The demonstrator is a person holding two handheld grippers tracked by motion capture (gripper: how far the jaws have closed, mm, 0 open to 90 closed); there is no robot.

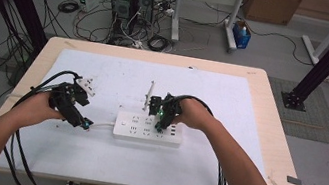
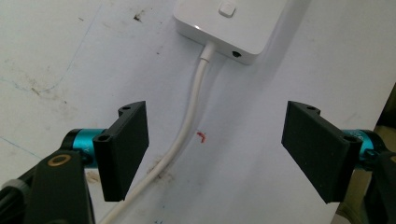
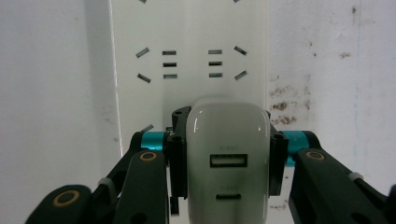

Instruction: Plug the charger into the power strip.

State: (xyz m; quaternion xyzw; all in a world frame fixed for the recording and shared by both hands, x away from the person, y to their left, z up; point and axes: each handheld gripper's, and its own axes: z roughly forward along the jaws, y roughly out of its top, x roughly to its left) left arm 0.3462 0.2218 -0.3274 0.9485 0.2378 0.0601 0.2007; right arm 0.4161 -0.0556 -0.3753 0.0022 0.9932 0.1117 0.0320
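The right gripper [image 3: 226, 161] has its jaws clamped on a white USB charger [image 3: 228, 163], held directly above the power strip [image 1: 146, 129]; its right gripper view reveals the charger's two ports. The left gripper [image 2: 215, 154] stands open and empty, its jaws either side of the strip's white cable [image 2: 189, 126], not touching.

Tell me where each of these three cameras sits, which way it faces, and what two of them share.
High view: above the person's side of the table, looking forward and down; both forearms, left gripper and right gripper show.
Left gripper view: rides the left gripper, looking past its open jaws at the cord.
Right gripper view: rides the right gripper, looking along its jaws clamping a white charger.
Shared: all views show the power strip.
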